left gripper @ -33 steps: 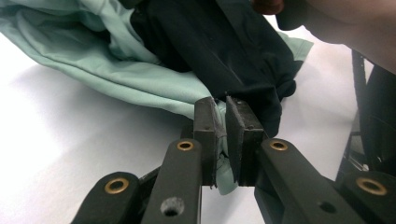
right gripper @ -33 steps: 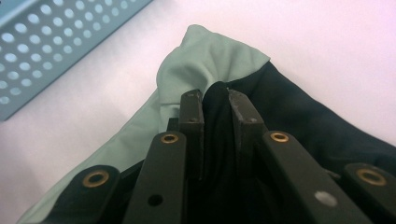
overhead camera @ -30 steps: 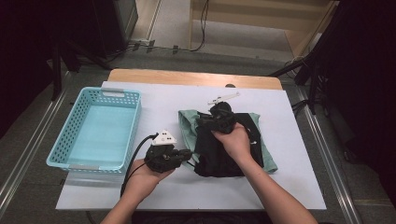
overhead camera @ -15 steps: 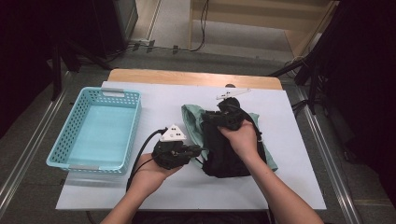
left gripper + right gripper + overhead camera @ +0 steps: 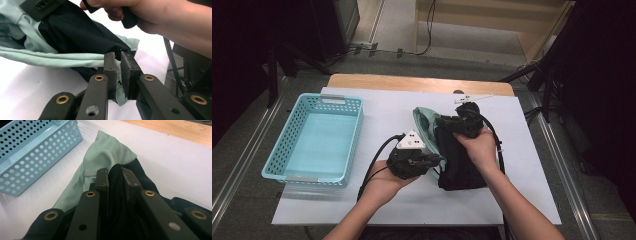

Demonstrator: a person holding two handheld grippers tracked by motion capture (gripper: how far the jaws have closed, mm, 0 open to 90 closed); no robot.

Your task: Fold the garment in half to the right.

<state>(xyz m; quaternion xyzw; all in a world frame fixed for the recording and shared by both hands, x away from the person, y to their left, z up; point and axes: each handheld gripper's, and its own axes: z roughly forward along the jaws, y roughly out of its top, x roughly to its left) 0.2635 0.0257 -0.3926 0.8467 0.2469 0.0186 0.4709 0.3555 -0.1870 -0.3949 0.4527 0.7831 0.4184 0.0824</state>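
A black garment (image 5: 459,170) lies over a mint-green garment (image 5: 424,120) on the white table (image 5: 377,107). My left gripper (image 5: 439,160) is at the near left edge of the pile, shut on a fold of the green garment (image 5: 62,60), with the black garment (image 5: 75,30) just behind. My right gripper (image 5: 444,122) is at the pile's far end and is shut on the black garment (image 5: 115,192). Its jaws point toward the green garment (image 5: 105,155). Both cloths are bunched and lifted slightly. The hand (image 5: 155,15) holding the right gripper is seen in the left gripper view.
A light blue perforated basket (image 5: 354,140) stands at the table's left, also in the right gripper view (image 5: 37,152). A wooden strip (image 5: 422,84) runs along the far edge. Cables (image 5: 372,170) trail from both grippers. Dark floor surrounds the table.
Both grippers moved to the right and rose a little, carrying the cloths with them. The green garment's far end has bunched up higher.
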